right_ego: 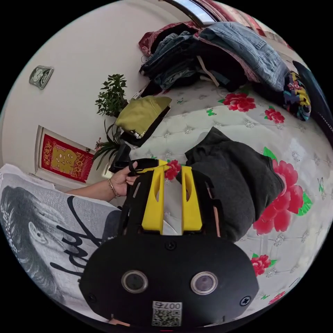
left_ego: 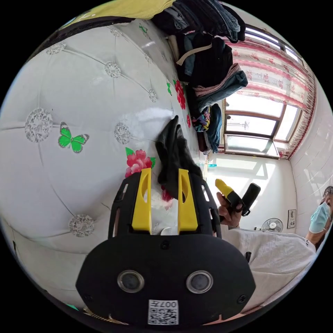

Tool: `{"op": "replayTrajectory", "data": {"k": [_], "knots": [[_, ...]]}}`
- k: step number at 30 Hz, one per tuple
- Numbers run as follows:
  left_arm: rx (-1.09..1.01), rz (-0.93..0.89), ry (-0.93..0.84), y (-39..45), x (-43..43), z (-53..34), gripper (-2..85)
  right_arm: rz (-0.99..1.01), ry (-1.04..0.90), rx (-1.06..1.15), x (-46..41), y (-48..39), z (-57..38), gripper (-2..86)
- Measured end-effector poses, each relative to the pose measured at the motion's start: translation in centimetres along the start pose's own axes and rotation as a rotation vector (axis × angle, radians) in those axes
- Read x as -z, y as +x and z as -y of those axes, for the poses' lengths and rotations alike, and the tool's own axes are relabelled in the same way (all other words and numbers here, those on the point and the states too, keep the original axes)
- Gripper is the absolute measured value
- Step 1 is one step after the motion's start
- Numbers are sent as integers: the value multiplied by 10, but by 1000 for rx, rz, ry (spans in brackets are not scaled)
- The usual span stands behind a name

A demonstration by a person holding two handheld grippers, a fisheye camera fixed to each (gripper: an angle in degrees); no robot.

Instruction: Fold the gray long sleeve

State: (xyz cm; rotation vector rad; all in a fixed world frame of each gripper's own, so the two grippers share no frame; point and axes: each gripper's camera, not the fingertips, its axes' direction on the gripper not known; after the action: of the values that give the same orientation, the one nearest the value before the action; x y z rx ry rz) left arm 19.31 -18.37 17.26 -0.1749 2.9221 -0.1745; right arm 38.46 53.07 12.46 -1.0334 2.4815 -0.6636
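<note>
Lying folded on bed [right_ego: 242,128], gray long sleeve [right_ego: 236,180].

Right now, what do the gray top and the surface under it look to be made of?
The gray top looks like soft matte knit, perhaps fleece or cotton jersey: it slumps in thick, rounded folds without shine. The white cover under it appears to be glossy tufted vinyl or faux leather, showing window glare, button dimples and printed flowers; the exact material is uncertain.

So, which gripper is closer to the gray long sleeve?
Right. The right gripper is at the gray long sleeve's edge; the left gripper is beside it, slightly farther.
</note>
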Motion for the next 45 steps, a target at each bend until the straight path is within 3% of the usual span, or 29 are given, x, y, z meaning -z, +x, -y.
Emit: {"op": "replayTrajectory", "data": {"k": [4, 9, 15, 17, 19, 21, 26, 30, 35, 40, 42, 45], "knots": [[-39, -39, -31, -4, 4, -2, 129, -55, 43, -120, 12, 34, -5, 94], [-81, -112, -150, -7, -12, -2, 165, -85, 207, -540, 47, 115, -58, 109], [-162, -135, -280, 14, -41, 4, 172, 116, 293, -832, 37, 165, -98, 121], [-180, -79, -323, 22, -50, 7, 148, 116, 251, -823, 26, 168, -91, 123], [-188, 36, -386, 26, -59, 10, 67, 64, 106, -757, 5, 163, -79, 126], [-293, 177, -464, 32, -65, 13, 56, 14, 19, -644, -14, 150, -75, 130], [-366, 219, -500, 41, -53, 7, 56, 46, 27, -647, -17, 151, -92, 131], [-314, 130, -437, 34, -22, -3, 96, 128, 205, -716, 10, 168, -112, 126], [-218, -51, -422, 12, -17, -6, 165, 198, 233, -794, 1, 194, -122, 126], [-198, -128, -455, 14, -51, -7, 135, 442, 296, -842, -11, 212, -126, 100], [-158, -63, -481, 19, -68, -8, 73, 383, 231, -830, -14, 206, -114, 85], [-213, -78, -422, 48, -56, -5, 58, 361, 219, -734, 8, 189, -81, 70]]}}
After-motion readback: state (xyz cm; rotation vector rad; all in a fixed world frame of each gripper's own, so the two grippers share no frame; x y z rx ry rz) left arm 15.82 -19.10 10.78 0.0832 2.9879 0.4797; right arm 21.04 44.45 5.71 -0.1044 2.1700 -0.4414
